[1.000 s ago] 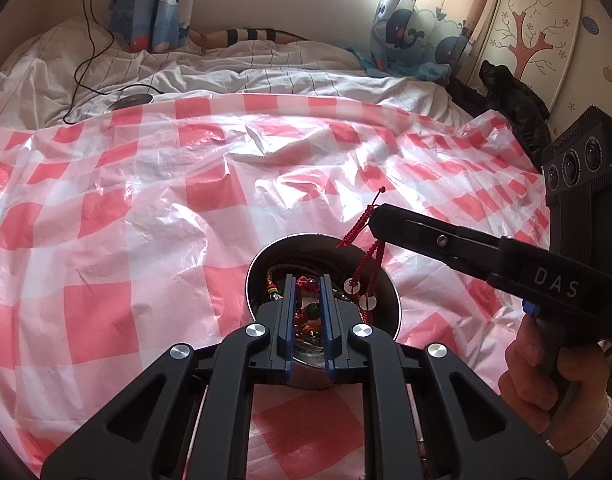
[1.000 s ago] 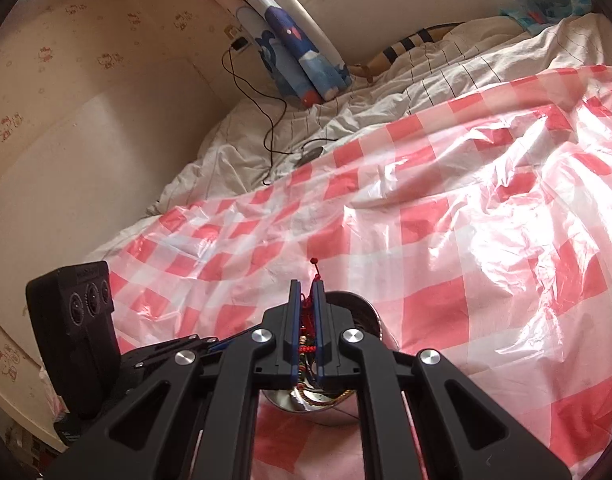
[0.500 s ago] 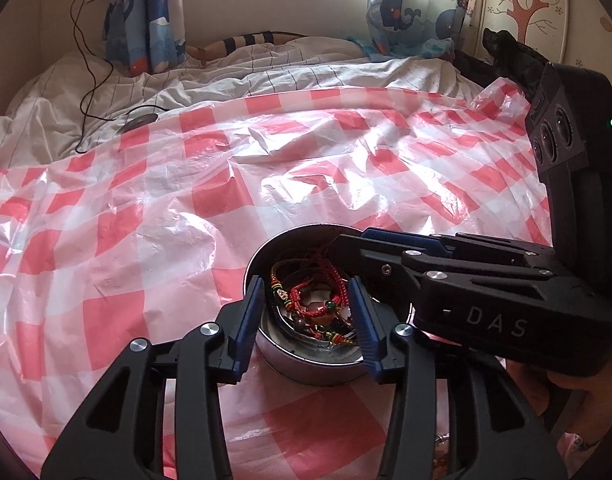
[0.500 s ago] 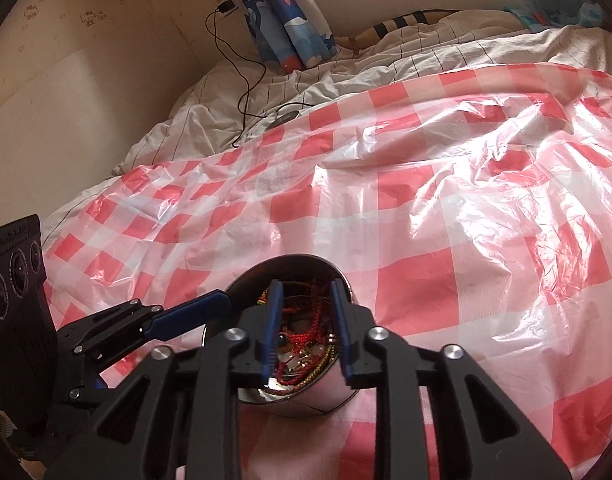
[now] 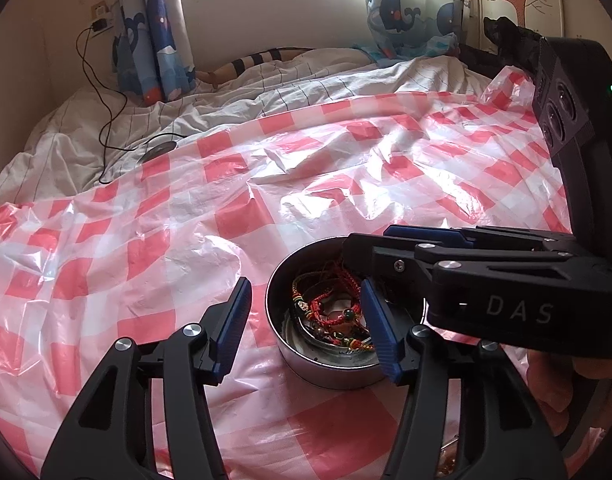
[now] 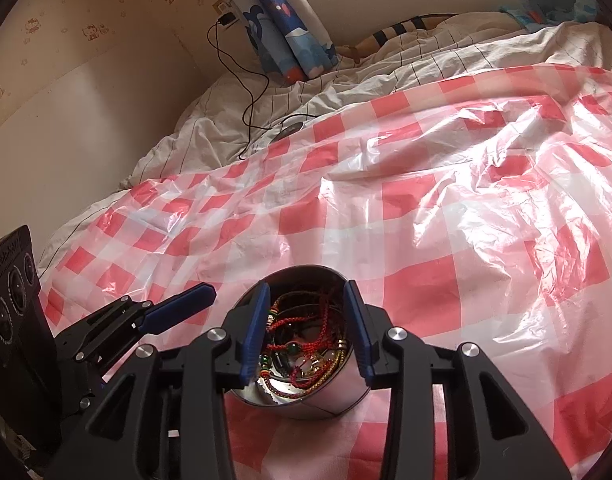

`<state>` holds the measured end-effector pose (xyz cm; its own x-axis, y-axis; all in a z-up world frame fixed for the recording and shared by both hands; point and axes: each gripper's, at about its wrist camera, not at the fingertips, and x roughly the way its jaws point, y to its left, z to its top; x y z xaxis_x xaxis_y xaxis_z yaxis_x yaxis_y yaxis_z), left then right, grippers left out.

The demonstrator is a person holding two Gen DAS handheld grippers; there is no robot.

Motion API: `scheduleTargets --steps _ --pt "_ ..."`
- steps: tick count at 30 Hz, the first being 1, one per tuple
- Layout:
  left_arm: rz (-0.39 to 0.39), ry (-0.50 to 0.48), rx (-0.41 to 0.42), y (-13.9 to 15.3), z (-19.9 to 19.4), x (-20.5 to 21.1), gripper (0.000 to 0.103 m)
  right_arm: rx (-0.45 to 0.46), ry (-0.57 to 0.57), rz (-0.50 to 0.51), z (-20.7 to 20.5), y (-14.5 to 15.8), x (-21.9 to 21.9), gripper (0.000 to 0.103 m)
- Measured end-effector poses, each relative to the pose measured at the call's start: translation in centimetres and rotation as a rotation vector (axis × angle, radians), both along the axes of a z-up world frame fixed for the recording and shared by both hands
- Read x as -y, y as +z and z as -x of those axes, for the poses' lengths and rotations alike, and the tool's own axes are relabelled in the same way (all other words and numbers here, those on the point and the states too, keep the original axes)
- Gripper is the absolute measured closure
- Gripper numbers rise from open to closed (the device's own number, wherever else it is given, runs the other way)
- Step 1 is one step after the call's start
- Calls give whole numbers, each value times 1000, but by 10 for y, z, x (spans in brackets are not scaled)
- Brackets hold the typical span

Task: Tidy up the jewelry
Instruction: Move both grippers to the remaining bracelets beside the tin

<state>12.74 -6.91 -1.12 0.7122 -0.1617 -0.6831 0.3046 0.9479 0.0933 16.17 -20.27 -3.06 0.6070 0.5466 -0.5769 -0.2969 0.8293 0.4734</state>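
Observation:
A round metal bowl [image 5: 333, 376] stands on the red-and-white checked plastic sheet and holds a tangle of red cord and beaded bracelets [image 5: 329, 312]. My left gripper [image 5: 306, 328] is wide open and empty, its right finger over the bowl's rim. My right gripper [image 6: 307, 332] is open and empty, its fingers straddling the bowl [image 6: 325, 404] above the bracelets [image 6: 306, 344]. The right gripper's body [image 5: 485, 284] reaches in from the right in the left wrist view. The left gripper's blue finger [image 6: 178, 308] shows at lower left in the right wrist view.
The checked sheet [image 5: 266, 184] is crumpled and covers a bed. White striped bedding [image 5: 266, 92] lies behind it, with a black cable [image 5: 102, 132] running to a wall socket. Whale-print curtains [image 5: 154, 40] hang at the window. A wall [image 6: 86, 100] is at the left.
Both grippers were shut, the right one holding a red cord bracelet over the bowl. Both opened, the bracelet now lies in the bowl, and the left gripper has opened wider and drawn back.

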Motion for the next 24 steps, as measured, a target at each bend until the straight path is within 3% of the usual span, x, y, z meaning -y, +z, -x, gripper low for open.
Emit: scheduleTargets --steps 6,12,15,21,24 --pt "-8 19 14 3 3 -5 46 13 -28 -16 5 10 9 58" --pt "77 79 -7 15 17 -34 41 -23 -29 11 29 22 27 57" --pt "82 92 -37 18 28 -43 40 -52 0 50 49 22 32 57" --pt "133 53 -116 13 68 -47 37 -140 118 179 110 -6 32 57" --pt "109 -16 -156 -2 95 -40 36 -182 155 176 134 -21 28 57"
